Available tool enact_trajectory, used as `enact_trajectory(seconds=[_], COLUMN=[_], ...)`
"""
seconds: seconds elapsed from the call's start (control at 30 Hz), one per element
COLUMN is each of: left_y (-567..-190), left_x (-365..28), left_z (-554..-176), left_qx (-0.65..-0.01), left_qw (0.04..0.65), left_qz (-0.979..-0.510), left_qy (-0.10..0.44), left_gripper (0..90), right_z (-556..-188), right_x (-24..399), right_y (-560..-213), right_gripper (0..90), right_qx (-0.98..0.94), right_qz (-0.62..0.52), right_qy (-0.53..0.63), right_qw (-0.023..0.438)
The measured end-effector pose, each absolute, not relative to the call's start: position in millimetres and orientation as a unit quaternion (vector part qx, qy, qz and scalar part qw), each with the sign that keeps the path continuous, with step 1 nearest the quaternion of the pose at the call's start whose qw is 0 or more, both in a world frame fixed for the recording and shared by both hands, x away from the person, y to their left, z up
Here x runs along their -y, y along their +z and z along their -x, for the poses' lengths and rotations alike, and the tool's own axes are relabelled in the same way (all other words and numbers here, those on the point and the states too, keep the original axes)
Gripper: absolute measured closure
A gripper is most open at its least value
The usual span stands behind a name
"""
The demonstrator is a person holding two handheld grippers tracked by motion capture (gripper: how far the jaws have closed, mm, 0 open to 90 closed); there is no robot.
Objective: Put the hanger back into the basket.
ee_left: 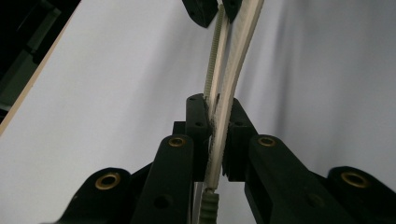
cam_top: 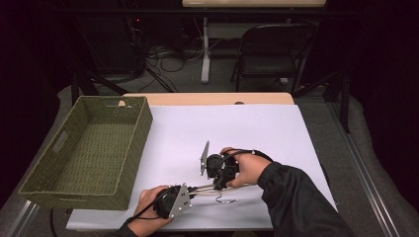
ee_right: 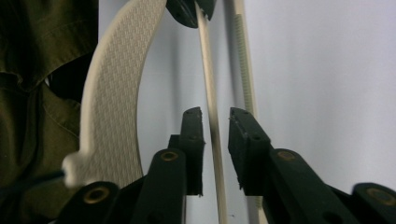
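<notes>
- The left gripper [ee_left: 218, 122] has its jaws squeezed tight on a bundle of thin cream-coloured strips [ee_left: 223, 93]; in the left gripper view you can see two of them pinched flat between the pads, one with a toothed edge like a zip tie.
- The right gripper [ee_right: 215, 122] has its jaws a little apart. One of the strips [ee_right: 212, 107] runs straight up through the gap, and I can't tell if either pad is really touching it. No earlier shot to compare, so that's all I'll say about it.
- In the high view, the strips [cam_top: 203, 187] stretch between the two grippers near the front edge of the white tabletop [cam_top: 247, 128], with the left gripper [cam_top: 193, 193] at one end and the right gripper [cam_top: 220, 183] at the other, quite close together.
- The right gripper view also shows a wider, curved, textured cream piece [ee_right: 114, 93] off to the side, not between any jaws.
- A small dark wire-like squiggle [cam_top: 228, 200] lies on the table just beside the strips; too small to say what it is.
- A green woven basket [cam_top: 143, 123] sits on the left side of the table, well apart from both hands.
</notes>
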State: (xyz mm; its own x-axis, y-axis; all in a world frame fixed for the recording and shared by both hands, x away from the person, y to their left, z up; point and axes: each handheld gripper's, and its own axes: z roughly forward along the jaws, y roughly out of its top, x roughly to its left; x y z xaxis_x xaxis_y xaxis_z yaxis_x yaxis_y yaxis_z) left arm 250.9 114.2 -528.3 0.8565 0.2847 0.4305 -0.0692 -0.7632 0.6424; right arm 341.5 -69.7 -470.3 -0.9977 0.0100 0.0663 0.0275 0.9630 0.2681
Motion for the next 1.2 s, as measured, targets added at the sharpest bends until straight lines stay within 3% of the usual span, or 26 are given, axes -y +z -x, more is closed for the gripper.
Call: enact_trajectory(seconds=[0.27, 0.6, 0.87, 1.2], left_y=[-528, -525, -518, -512], left_x=[-114, -113, -118, -125], left_z=[-252, -256, -263, -270], left_qx=[-0.058, -0.047, -0.071, -0.110], left_qw=[0.333, 0.315, 0.313, 0.305], left_qz=[-0.903, -0.906, -0.902, -0.896], left_qy=[0.265, 0.280, 0.291, 0.303], left_gripper=[84.7, 86.5, 87.1, 87.2], right_z=[-339, -336, -335, -332], right_x=[94, 124, 145, 156], right_y=[-447, -425, -415, -410], right_gripper=[59.6, 57.0, 54.6, 53.3], right_qx=[0.978, 0.965, 0.955, 0.951], right_qz=[0.036, 0.063, 0.078, 0.087], right_qy=[-0.197, -0.235, -0.255, -0.257], right_qw=[-0.049, -0.095, -0.133, -0.149])
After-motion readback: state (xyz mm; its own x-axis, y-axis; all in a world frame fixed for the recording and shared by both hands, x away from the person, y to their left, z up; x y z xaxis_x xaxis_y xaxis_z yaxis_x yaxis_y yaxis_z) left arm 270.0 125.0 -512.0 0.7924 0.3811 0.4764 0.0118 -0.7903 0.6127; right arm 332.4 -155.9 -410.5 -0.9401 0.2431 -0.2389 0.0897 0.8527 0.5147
